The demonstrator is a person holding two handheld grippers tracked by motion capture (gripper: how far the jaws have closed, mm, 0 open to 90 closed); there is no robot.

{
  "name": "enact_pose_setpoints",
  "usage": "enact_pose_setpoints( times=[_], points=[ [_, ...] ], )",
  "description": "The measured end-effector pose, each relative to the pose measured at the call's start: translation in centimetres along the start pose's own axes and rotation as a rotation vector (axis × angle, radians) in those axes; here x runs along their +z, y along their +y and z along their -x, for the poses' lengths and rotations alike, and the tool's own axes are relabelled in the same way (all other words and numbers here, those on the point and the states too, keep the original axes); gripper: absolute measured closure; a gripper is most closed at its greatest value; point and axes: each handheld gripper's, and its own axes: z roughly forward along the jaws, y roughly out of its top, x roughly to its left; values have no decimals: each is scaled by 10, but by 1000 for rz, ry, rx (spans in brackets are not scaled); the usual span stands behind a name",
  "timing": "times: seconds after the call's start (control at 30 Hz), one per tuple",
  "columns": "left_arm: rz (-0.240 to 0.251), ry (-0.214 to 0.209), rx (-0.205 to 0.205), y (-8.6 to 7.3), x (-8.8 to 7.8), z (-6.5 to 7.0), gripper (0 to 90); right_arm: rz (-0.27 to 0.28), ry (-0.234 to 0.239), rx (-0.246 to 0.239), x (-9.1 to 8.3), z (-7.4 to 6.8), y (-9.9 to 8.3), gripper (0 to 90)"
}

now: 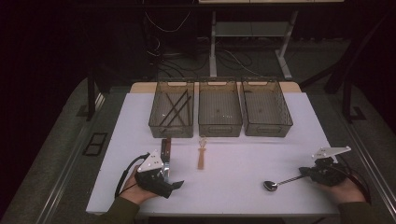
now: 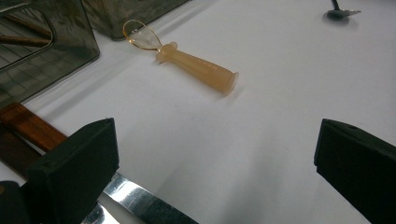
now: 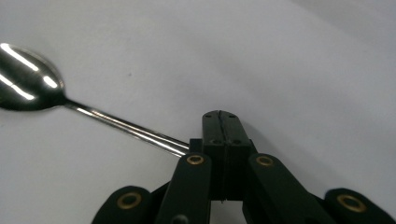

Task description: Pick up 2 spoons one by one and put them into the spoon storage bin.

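Your right gripper [image 3: 220, 116] has its jaws pressed together, clenched on the handle of the one metal spoon [image 1: 271, 185]. In the right gripper view the handle runs out from the left side of the closed fingertips and ends in the shiny bowl, which lies well out ahead on the white table [image 1: 233, 163]. From above, the bowl rests on the table and points toward the middle.

Your left gripper [image 2: 215, 158] stands released, jaws wide apart with bare table between them. Under its left finger [image 2: 74, 168] lies one knife [image 1: 166, 154]: the steel blade passes beneath the pad, and the brown wooden handle runs away past it. Whether the pad touches the blade I cannot tell.

Ahead of those open fingers, well apart from them, lies one amber plastic tool [image 2: 196, 65] with a clear loop at its far end.

Beyond it stand three mesh bins in a row. The left bin [image 1: 171, 114] holds several dark sticks, too crossed to count; the middle bin [image 1: 220, 112] and right bin [image 1: 266, 112] stand beside it.
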Motion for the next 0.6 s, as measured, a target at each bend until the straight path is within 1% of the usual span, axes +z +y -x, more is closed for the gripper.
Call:
enact_pose_setpoints(
  times=[0.27,0.43,0.53,0.6],
  points=[
    [0,1,-1,0,0,0,0,-23,41,-7,-7,-9,-8,900],
    [-2,0,-3,0,1,1,0,-35,66,-22,-12,-14,-14,900],
    [-4,1,-2,0,1,1,0,-33,99,-29,-16,-18,-17,900],
    [-4,2,-3,0,1,1,0,-47,120,-44,-16,-20,-19,900]
  ],
)
